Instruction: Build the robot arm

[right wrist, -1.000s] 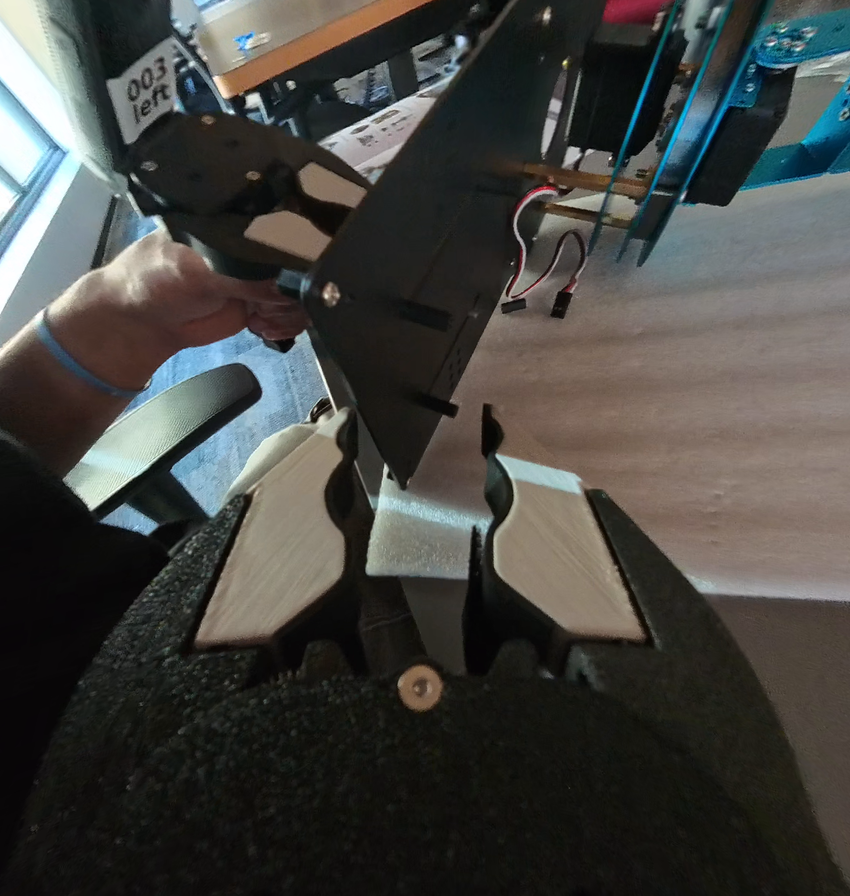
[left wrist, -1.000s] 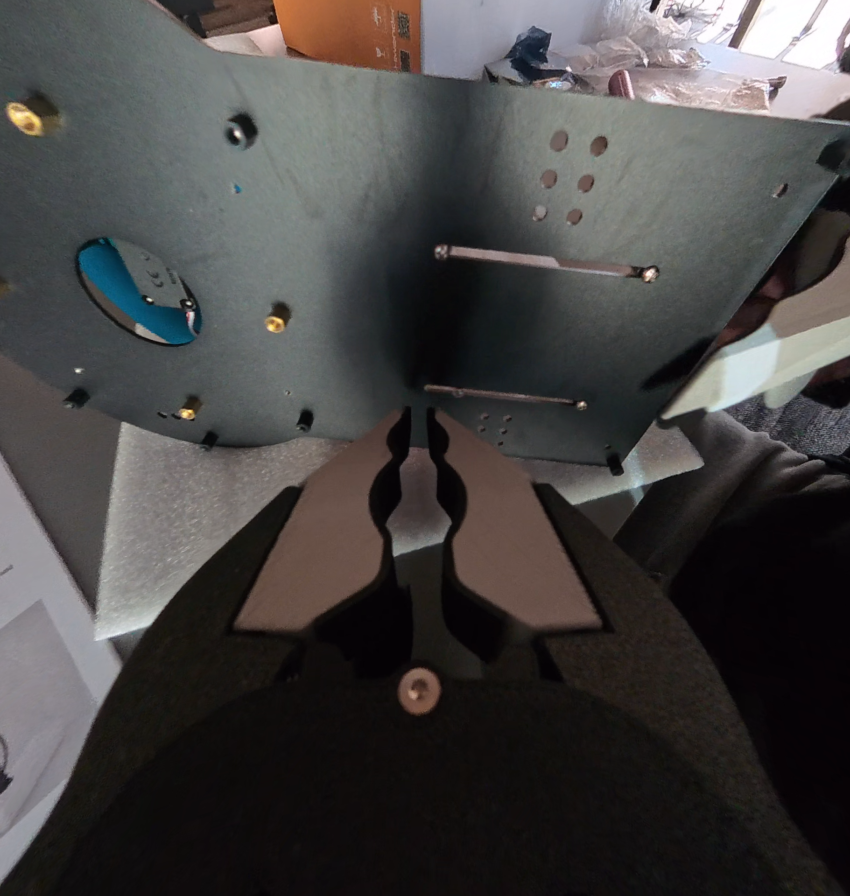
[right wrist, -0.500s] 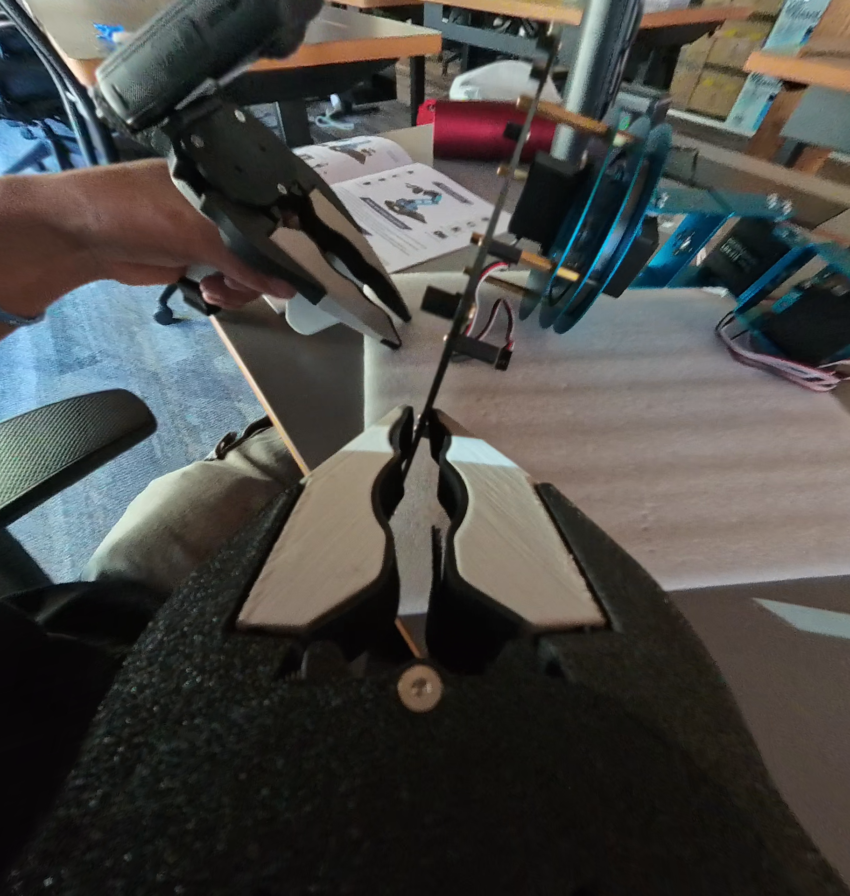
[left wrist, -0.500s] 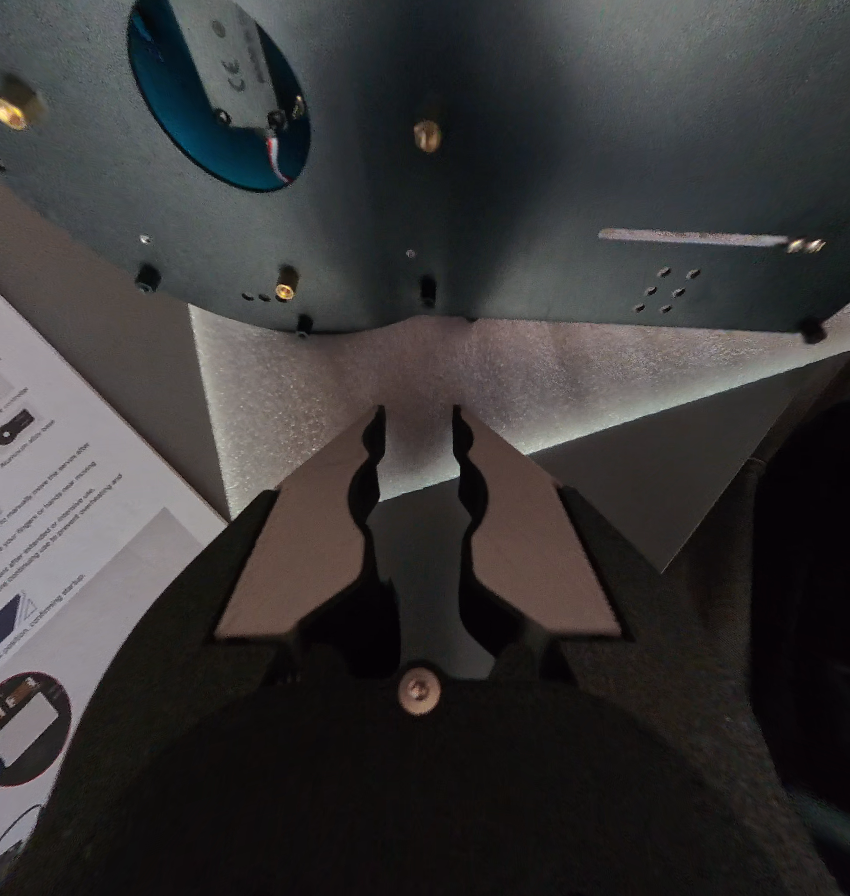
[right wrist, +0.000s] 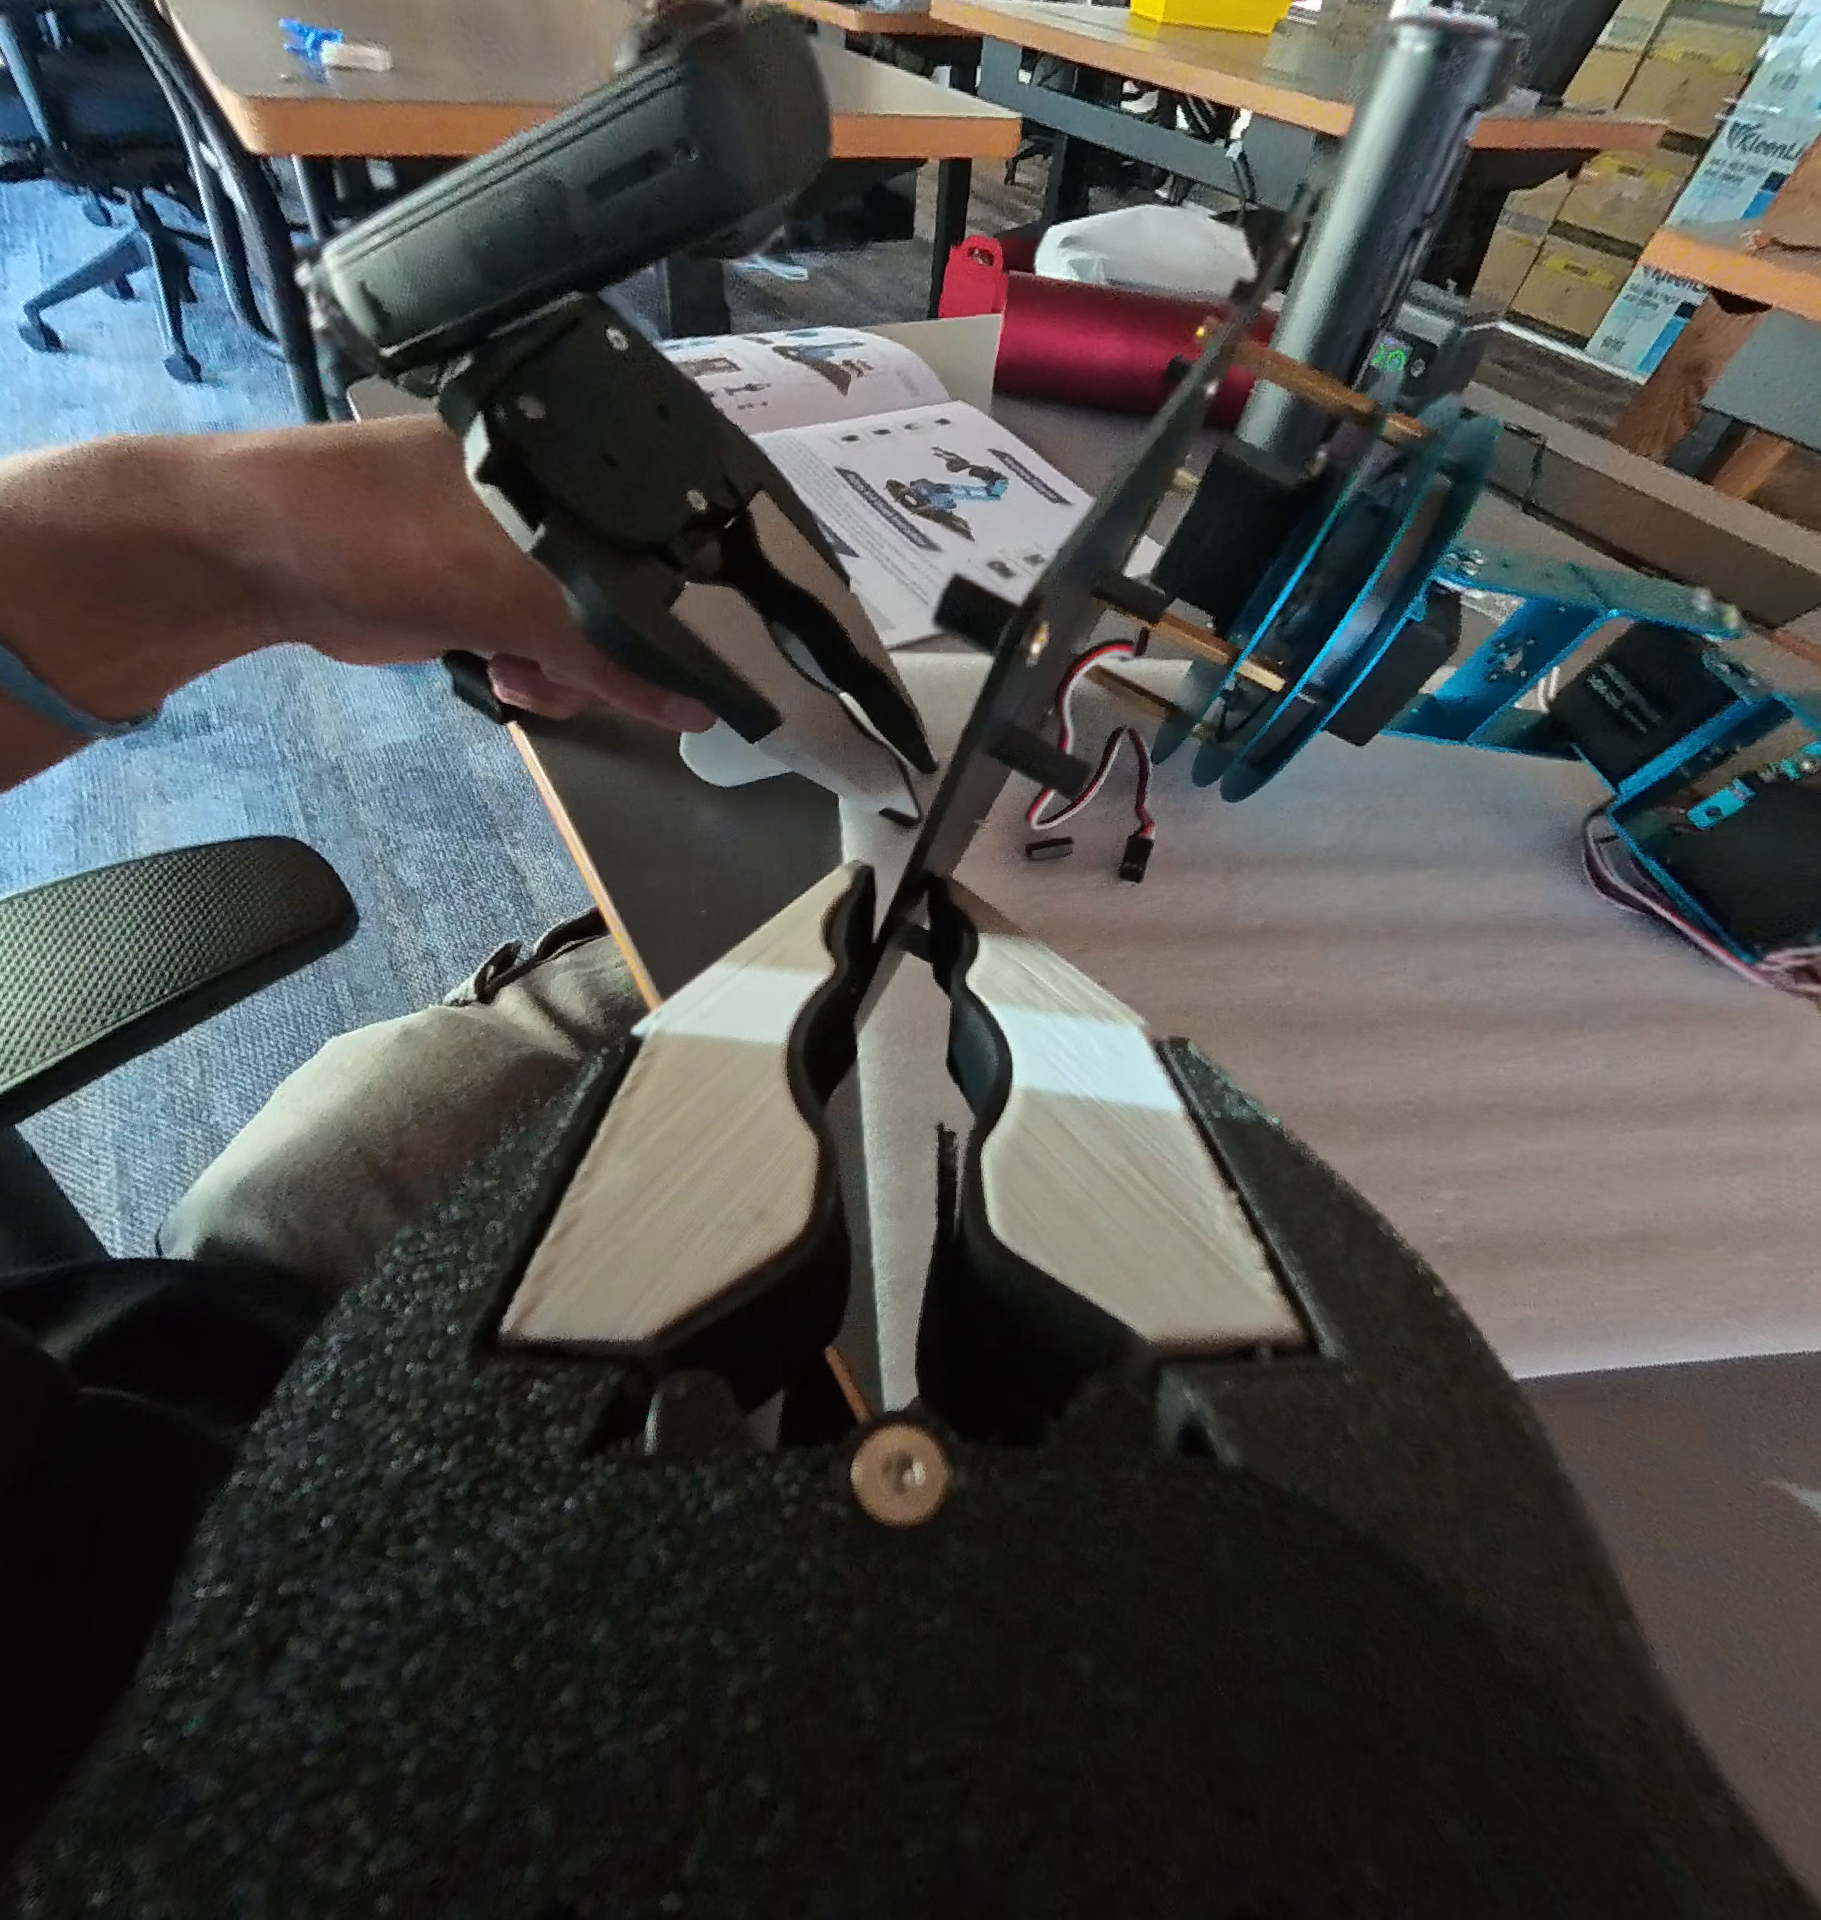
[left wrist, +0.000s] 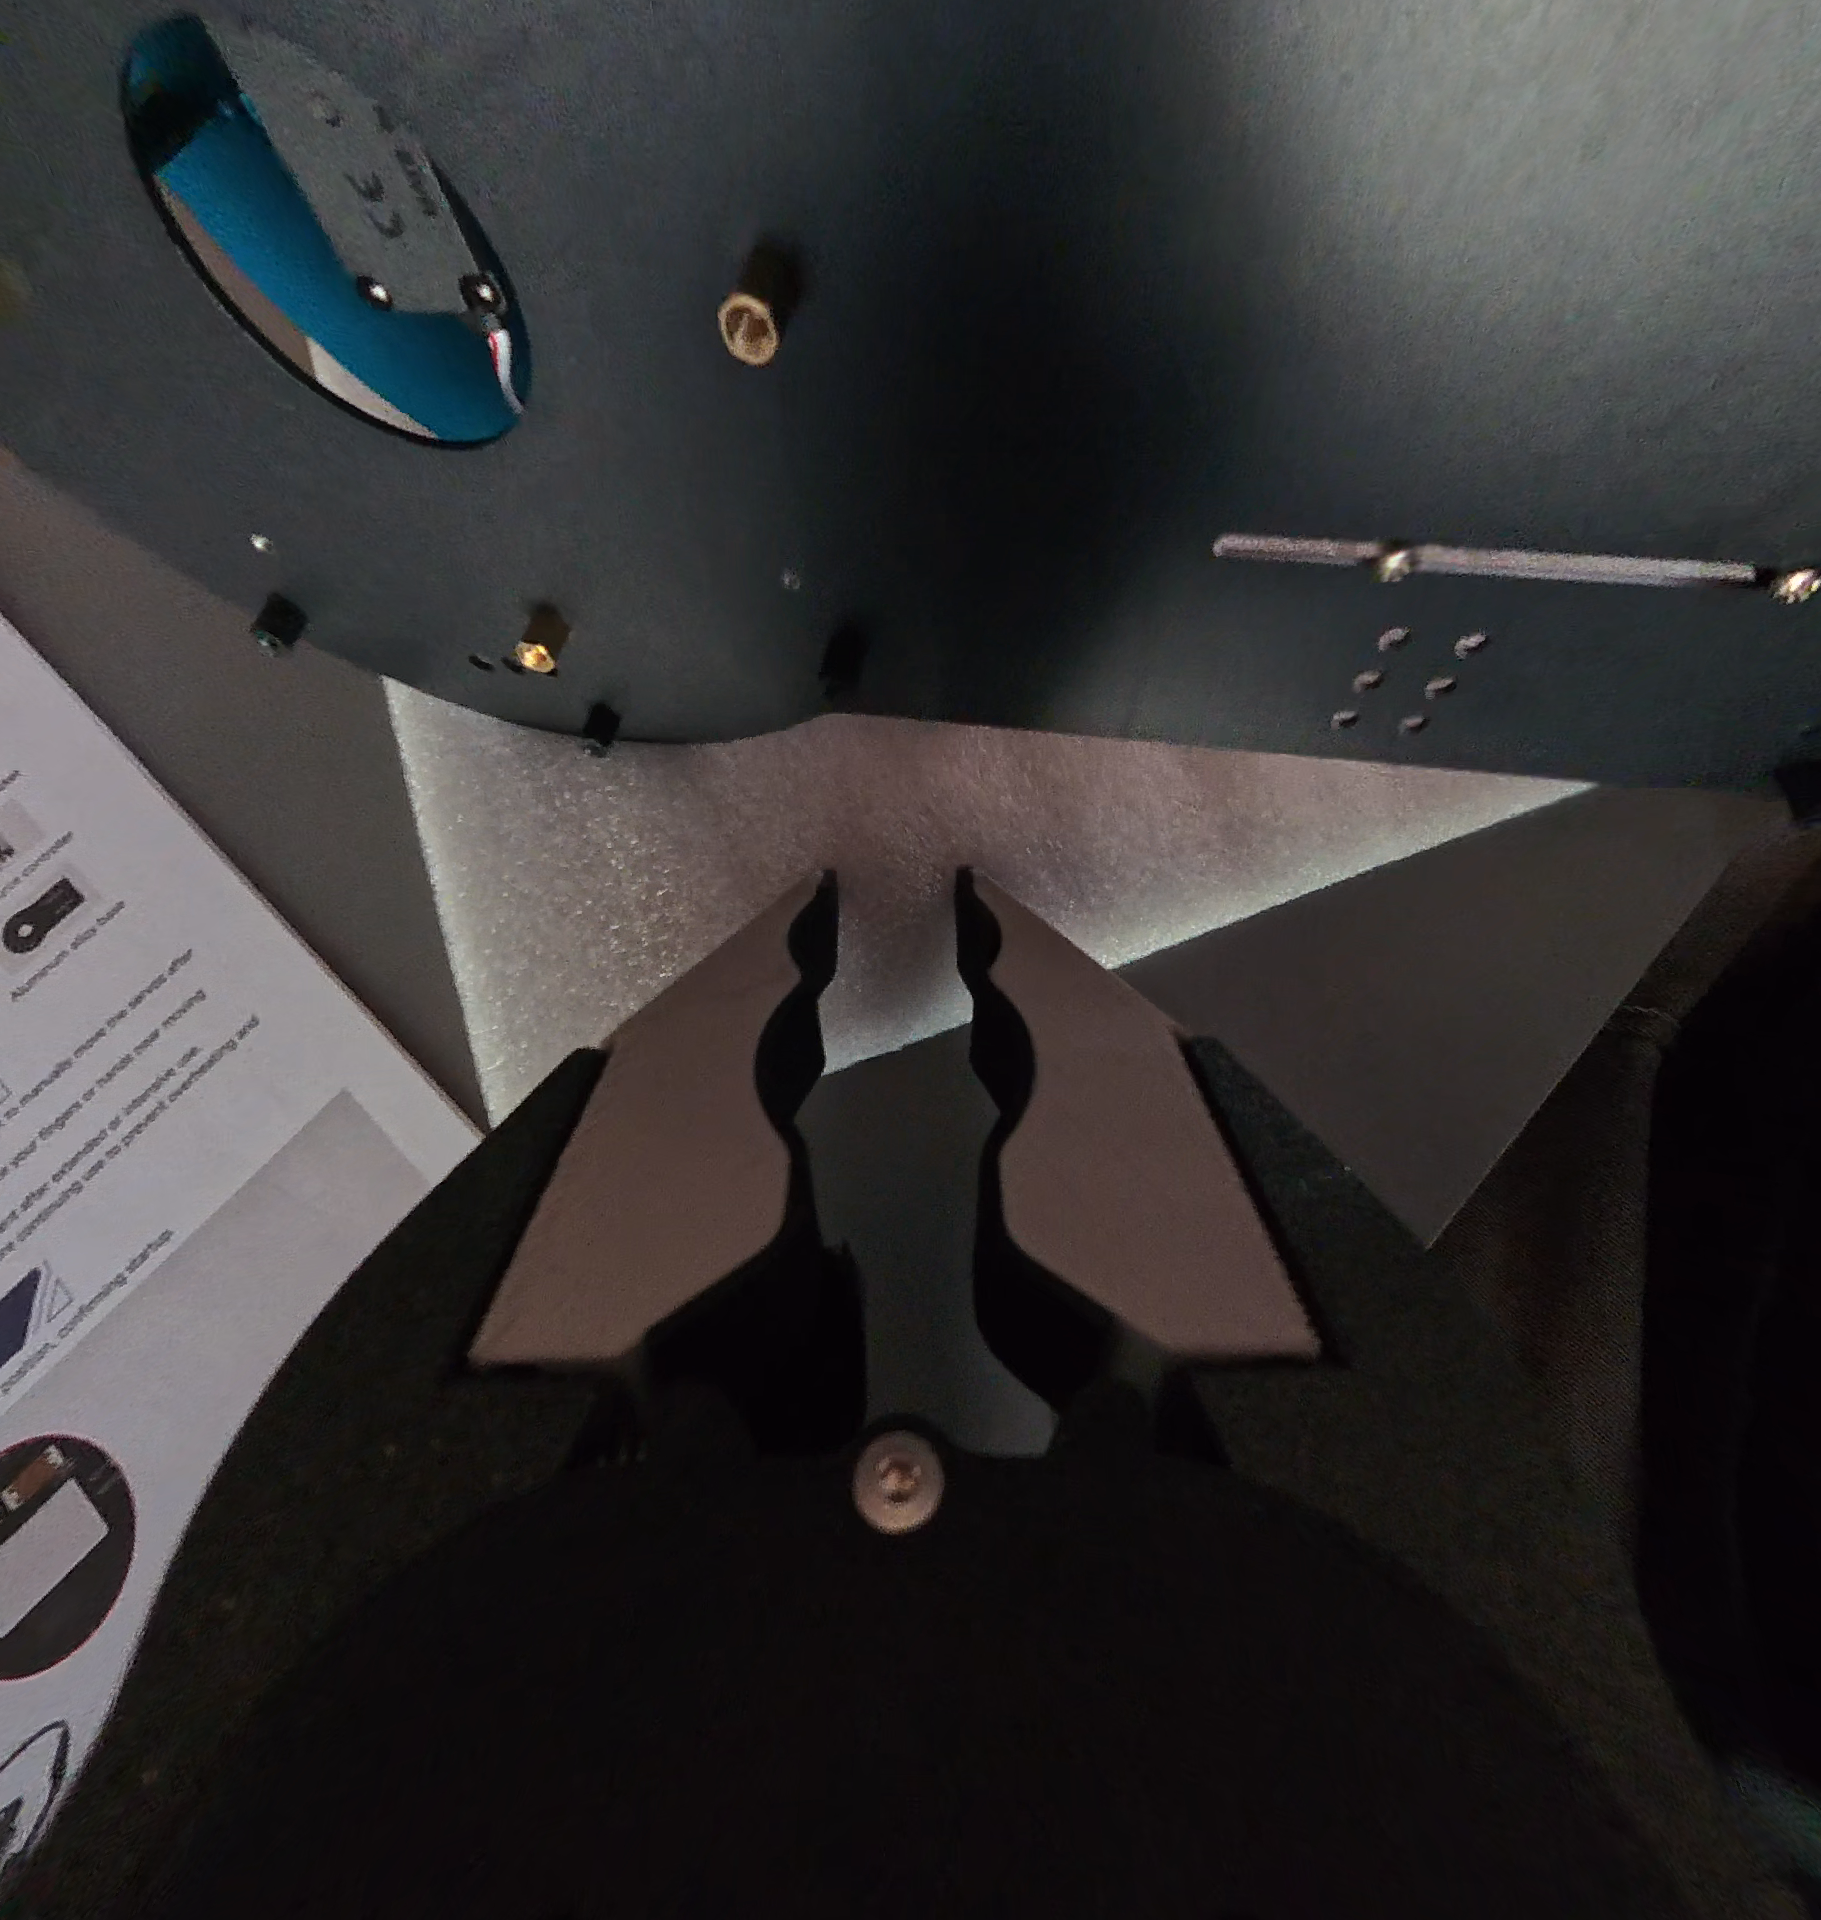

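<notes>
Your right gripper (right wrist: 901, 914) pinched the matte black plate (right wrist: 1093, 540) edge; your left gripper (left wrist: 895, 883) hung open, empty, over grainy white foam (left wrist: 615, 831) beside a printed manual (left wrist: 106, 1091)

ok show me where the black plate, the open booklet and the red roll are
black plate (left wrist: 1093, 312): left wrist view, its flat dark face.
open booklet (right wrist: 916, 488): right wrist view, right-hand page.
red roll (right wrist: 1082, 338): right wrist view, middle of its side.
</notes>
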